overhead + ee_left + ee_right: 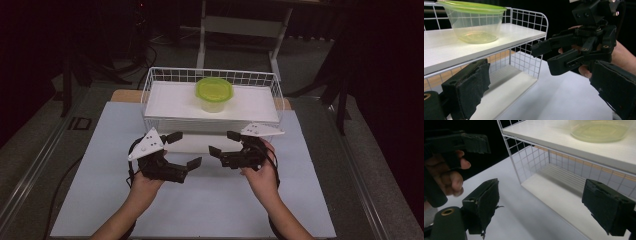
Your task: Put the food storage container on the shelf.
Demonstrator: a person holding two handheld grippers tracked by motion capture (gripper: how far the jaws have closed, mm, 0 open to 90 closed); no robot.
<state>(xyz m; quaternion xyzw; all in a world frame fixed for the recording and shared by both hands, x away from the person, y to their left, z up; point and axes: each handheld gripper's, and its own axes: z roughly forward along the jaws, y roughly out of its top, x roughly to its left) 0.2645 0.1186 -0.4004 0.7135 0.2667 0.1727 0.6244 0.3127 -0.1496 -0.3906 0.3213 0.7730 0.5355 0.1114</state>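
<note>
Both grippers, left gripper point(183, 150) and right gripper point(222, 143), stood open, empty. Lidded plastic container point(214, 94) on shelf point(165, 102) looked light, slippery; grip at rim.

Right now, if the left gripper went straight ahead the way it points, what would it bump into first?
Probably the white wire rack, near its front corner below the shelf; the left gripper has open, empty jaws. Depth is hard to judge.

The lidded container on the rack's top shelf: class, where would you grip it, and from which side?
Grip the container across its clear tapered wall, just under the overhanging green lid, coming level from the open front of the wire rack. The wall's round sides suit opposing pads.
</note>
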